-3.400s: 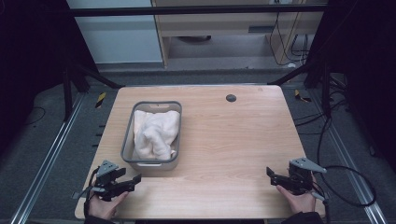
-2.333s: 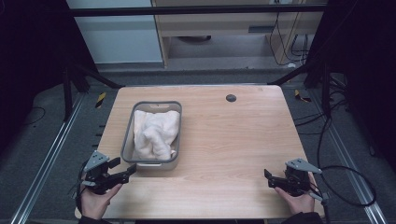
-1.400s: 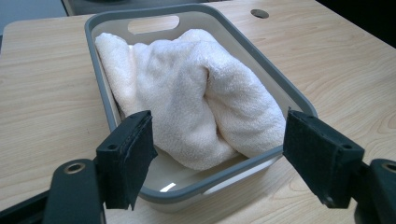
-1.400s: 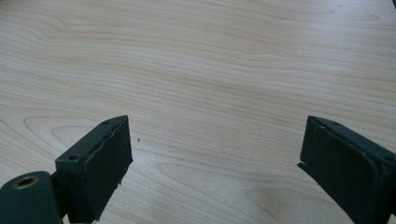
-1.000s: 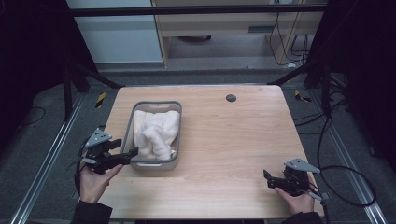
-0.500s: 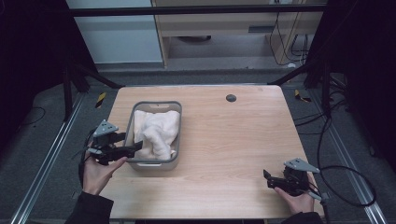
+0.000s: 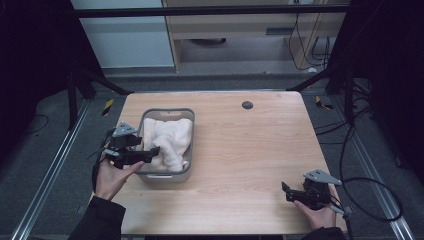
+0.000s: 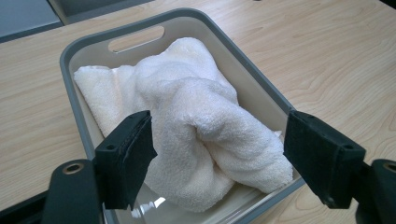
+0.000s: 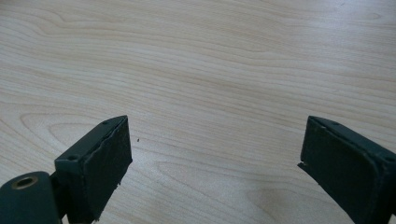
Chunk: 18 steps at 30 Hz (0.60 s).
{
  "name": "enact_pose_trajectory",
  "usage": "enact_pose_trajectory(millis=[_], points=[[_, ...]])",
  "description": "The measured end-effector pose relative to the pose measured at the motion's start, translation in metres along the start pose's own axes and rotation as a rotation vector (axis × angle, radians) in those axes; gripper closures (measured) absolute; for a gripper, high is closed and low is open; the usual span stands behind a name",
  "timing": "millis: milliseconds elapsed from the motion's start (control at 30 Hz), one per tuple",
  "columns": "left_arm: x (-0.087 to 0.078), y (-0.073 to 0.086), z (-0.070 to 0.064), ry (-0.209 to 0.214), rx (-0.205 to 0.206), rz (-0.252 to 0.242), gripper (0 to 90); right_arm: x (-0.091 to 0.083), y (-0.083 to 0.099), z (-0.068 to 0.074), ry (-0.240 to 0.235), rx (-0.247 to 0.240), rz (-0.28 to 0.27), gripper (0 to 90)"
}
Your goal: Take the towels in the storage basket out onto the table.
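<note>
Item: left gripper, jaws spread wide, nothing between them; we hold it over the near left rim of the basket, jaws pointing in toward the cloth. In the left gripper view the two pads stand either side of the towel's near fold, above it, not yet touching

Item: white towel, crumpled and twisted, lying inside the grey basket at the left half of the wooden table; one end toward the handle slot at the far wall, the thick roll toward us

Item: right gripper, jaws likewise parked wide and empty, low over bare wood at the near right corner, well apart from the basket

Step in hand, as we judge it: the approach to a first grasp on the towel

Next move calls for: lowering the left jaws onto the raised fold and closing on a good thickness of cloth, clear of the basket wall, so that the basket stays put when we lift
</note>
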<state>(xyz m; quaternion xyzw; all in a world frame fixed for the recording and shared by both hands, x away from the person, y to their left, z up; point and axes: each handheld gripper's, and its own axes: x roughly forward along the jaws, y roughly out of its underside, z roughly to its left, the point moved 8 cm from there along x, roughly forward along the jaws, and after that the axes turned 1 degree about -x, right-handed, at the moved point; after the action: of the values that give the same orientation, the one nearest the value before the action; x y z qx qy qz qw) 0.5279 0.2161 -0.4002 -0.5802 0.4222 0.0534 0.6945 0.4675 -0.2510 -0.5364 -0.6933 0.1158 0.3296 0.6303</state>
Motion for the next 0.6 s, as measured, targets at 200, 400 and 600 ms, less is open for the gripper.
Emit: enact_pose_trajectory(millis=[200,400,600], points=[[0.007,-0.004,-0.001,-0.001,0.011,0.026,23.4,0.0,0.0,0.0,-0.001,-0.001,0.003,8.8],[0.013,-0.009,-0.002,-0.002,0.02,0.04,23.4,0.001,0.0,0.0,0.003,-0.003,0.004,8.8],[0.021,-0.013,-0.001,-0.009,0.029,0.069,23.3,0.001,0.0,0.0,0.003,-0.002,0.006,8.8]])
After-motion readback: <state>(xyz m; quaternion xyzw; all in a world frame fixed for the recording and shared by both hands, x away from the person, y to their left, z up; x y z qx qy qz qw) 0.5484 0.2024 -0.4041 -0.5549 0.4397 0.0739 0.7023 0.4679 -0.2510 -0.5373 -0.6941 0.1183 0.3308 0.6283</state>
